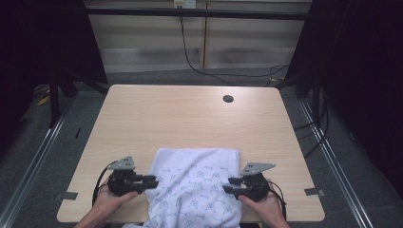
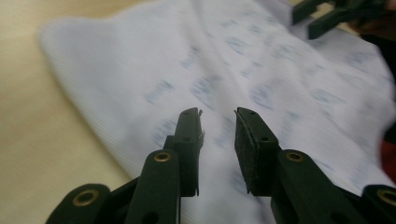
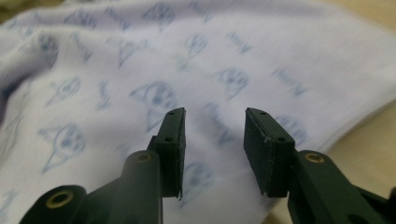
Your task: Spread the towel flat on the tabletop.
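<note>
A white cloth (image 1: 195, 187) with a pale blue print lies folded on the near middle of the table and hangs over the front edge. My left gripper (image 1: 153, 182) sits at the cloth's left edge, pointing right, its jaws open over the fabric (image 2: 261, 84) with nothing between them (image 2: 218, 122). My right gripper (image 1: 229, 185) sits at the cloth's right edge, pointing left. Its jaws stand open above the printed cloth (image 3: 140, 60), gripping nothing (image 3: 214, 122). The right gripper's jaws (image 2: 322, 16) also show far off in the left gripper view.
The light wooden table (image 1: 190, 118) has a round cable hole (image 1: 228, 99) at the back right. Dark frame posts (image 1: 54, 95) stand at both sides, and a black cable (image 1: 190, 57) runs down behind the table.
</note>
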Demonstrator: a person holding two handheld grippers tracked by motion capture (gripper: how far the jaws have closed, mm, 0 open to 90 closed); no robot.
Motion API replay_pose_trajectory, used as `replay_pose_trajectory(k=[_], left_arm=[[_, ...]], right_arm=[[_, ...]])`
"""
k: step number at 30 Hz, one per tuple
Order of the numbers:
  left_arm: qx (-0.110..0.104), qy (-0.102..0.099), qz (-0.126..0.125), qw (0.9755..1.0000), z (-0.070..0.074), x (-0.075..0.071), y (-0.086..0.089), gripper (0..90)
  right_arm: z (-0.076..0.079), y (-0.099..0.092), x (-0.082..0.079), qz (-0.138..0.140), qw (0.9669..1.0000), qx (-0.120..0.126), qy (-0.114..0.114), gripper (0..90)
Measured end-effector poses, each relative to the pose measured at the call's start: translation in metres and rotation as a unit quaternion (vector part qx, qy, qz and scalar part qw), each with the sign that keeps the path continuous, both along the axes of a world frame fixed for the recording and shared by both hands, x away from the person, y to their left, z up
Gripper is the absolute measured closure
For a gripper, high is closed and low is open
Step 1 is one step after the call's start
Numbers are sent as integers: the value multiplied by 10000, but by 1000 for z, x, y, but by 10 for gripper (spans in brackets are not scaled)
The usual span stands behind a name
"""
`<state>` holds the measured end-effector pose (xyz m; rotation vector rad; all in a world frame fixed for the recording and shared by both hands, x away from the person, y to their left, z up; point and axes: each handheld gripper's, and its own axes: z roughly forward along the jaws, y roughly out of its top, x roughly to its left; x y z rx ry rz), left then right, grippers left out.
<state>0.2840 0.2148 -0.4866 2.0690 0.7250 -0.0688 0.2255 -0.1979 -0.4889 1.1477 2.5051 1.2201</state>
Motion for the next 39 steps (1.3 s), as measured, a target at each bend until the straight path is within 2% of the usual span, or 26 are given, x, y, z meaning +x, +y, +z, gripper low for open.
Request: replay_pose_trajectory(k=[3, 6, 9, 12, 14, 17, 19, 20, 22, 23, 24, 26, 28, 31, 33, 35, 36, 38, 39], left_arm=[[222, 8, 172, 9996, -10, 23, -12, 706], [311, 77, 137, 9994, -19, 28, -19, 706], [380, 30, 47, 9993, -18, 20, -18, 702], [339, 49, -57, 9994, -18, 9, -14, 701], [418, 17, -131, 9990, -16, -1, -11, 700], [319, 152, -337, 9988, -16, -17, -5, 692], [257, 138, -384, 9988, -13, -25, 0, 678], [145, 128, -397, 9990, -12, -26, 3, 677], [103, 23, -210, 9997, -7, -20, 8, 674], [17, 25, -84, 10000, -6, -14, 10, 674], [26, -7, 87, 10000, -5, -6, 12, 676], [77, -55, 410, 9991, -5, 10, 17, 677], [73, 10, 715, 9974, -8, 23, 20, 671], [130, 98, 699, 9974, -13, 32, 17, 619], [288, 82, 709, 9970, -16, 33, 12, 613], [283, 154, 523, 9981, -19, 34, 6, 637], [314, 118, 448, 9984, -19, 34, 3, 684], [229, 67, 380, 9990, -17, 33, -2, 800], [177, -22, 376, 9991, -13, 32, -6, 831]], right_arm=[[6, -5, 19, -176, 9995, 159, -196, 627], [1, -2, 36, -192, 9996, 168, -144, 633], [-9, 5, 37, -65, 9999, -140, -5, 630], [-12, 4, 28, -99, 9999, -133, 38, 629], [-12, 1, 20, -77, 9999, -134, 30, 628], [-11, -2, 6, 11, 9999, -116, 88, 629], [-8, -3, -1, 71, 9997, -199, 160, 624], [-6, -4, -2, 29, 9996, -265, 70, 624], [-2, -9, 4, -94, 9998, -172, -66, 627], [1, -11, 10, -233, 9995, -137, -160, 628], [3, -14, 15, -344, 9990, -138, -235, 628], [5, -17, 27, -596, 9967, -382, -409, 623], [5, -24, 35, -819, 9952, -317, -424, 616], [2, -30, 40, -1004, 9936, -318, -399, 586], [-2, -32, 41, -1102, 9926, -391, -329, 577], [-6, -32, 41, -1003, 9942, -297, -264, 588], [-7, -31, 42, -982, 9944, -302, -239, 657], [-8, -28, 41, -871, 9954, -323, -249, 796], [-8, -27, 41, -871, 9953, -330, -265, 851]])
